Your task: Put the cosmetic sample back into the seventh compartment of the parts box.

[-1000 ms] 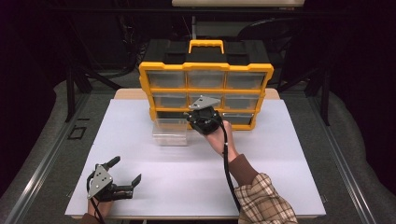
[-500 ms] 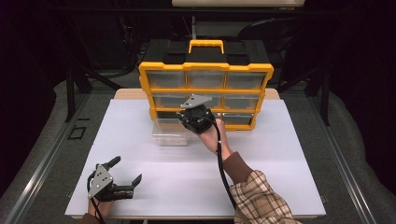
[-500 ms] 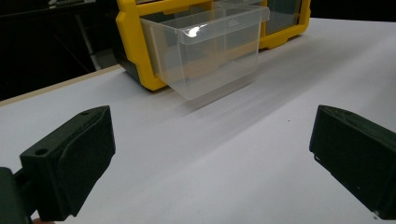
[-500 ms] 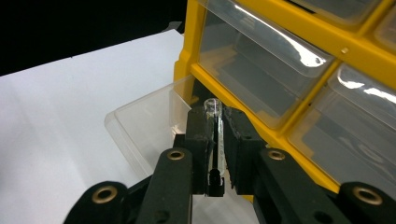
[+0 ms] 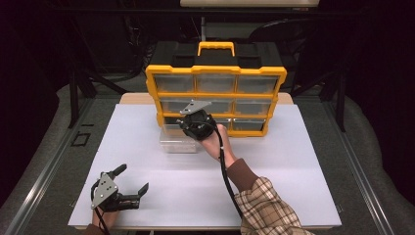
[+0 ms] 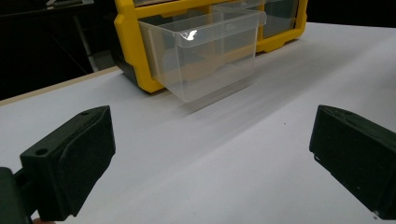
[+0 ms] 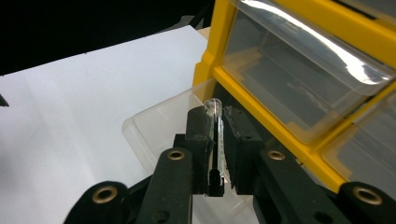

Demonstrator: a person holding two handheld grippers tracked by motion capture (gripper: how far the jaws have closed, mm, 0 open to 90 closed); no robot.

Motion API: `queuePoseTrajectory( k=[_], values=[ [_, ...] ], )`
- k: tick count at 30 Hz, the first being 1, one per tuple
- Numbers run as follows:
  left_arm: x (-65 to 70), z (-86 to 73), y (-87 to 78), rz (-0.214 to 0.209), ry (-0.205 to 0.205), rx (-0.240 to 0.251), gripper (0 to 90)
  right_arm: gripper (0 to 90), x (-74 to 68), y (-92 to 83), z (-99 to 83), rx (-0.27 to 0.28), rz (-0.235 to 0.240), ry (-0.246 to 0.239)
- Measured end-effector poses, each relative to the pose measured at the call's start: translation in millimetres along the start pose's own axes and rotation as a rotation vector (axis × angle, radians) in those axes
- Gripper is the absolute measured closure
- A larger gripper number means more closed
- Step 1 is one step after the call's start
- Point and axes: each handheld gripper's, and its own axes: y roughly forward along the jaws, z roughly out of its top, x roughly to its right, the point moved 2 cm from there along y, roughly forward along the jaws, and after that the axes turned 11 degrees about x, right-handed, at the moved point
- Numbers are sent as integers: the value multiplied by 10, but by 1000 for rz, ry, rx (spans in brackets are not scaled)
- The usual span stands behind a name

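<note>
At 12 o'clock of the white matte tabletop, the clear thin-walled plastic drawer sat pulled out of the yellow-framed black organiser cabinet, lower-left slot. R gripper was clamped on its front wall. Looked light, glossy, slippery, flexy; grip the rim w/ moderate force. L gripper hung open at 7 o'clock.

We see a clear plastic drawer, empty, pulled out of the bottom left slot of the yellow organizer, resting upright on the white table, its wall clamped.
</note>
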Motion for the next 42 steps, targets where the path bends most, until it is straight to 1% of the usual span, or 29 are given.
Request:
queuePoseTrajectory(
  k=[2, 5, 6, 9, 11, 16, 17, 21, 22, 25, 26, 28, 31, 34, 35, 36, 38, 42],
  values=[
    [1, -2, 5, -4, 4, -4, 2, 807, -20, 54, -1, -4, 12, -7],
    [-2, -3, -2, 0, 1, -4, 2, 807, -23, 78, -7, -12, 17, -8],
    [-5, -5, -4, 0, 0, -4, 2, 807, -26, 104, -13, -18, 26, 4],
    [-11, -6, -4, 4, -2, 0, 2, 807, -25, 126, -15, -24, 28, 1],
    [-8, -8, 4, -3, -2, -4, 2, 806, -25, 152, -15, -32, 33, -3],
    [-5, -6, 10, -7, 1, -6, 2, 807, -22, 205, -32, -46, 40, 7],
    [-6, -5, 10, -6, 0, -5, 2, 806, -33, 228, -42, -60, 45, 4],
    [-6, -7, 9, -7, -1, -6, 2, 807, -44, 276, -68, -79, 55, -3],
    [-5, -7, 6, -6, -1, -3, 2, 807, -44, 276, -68, -79, 55, -3],
    [-9, -7, -3, -4, 1, -5, 2, 807, -65, 333, -102, -107, 58, 1],
    [-9, -6, -5, -3, 0, -3, 2, 807, -65, 333, -102, -107, 58, 1],
    [-11, -5, -4, -4, 2, -1, 2, 806, -74, 357, -112, -123, 61, -18],
    [-9, -6, -4, -5, 3, -5, 2, 806, -75, 392, -129, -148, 63, -27],
    [-12, -6, -7, -2, 2, -2, 2, 806, -55, 414, -160, -161, 66, -6],
    [-12, -6, -5, -3, 1, -2, 2, 806, -43, 422, -173, -164, 73, -9],
    [-12, -6, -3, -4, 2, -2, 2, 806, -45, 428, -183, -175, 69, -1],
    [-10, -7, 2, -6, 1, -4, 2, 806, -27, 442, -196, -186, 71, -10],
    [-8, -4, -7, -7, 0, 1, 2, 805, 2, 467, -234, -201, 63, 2]
  ],
)
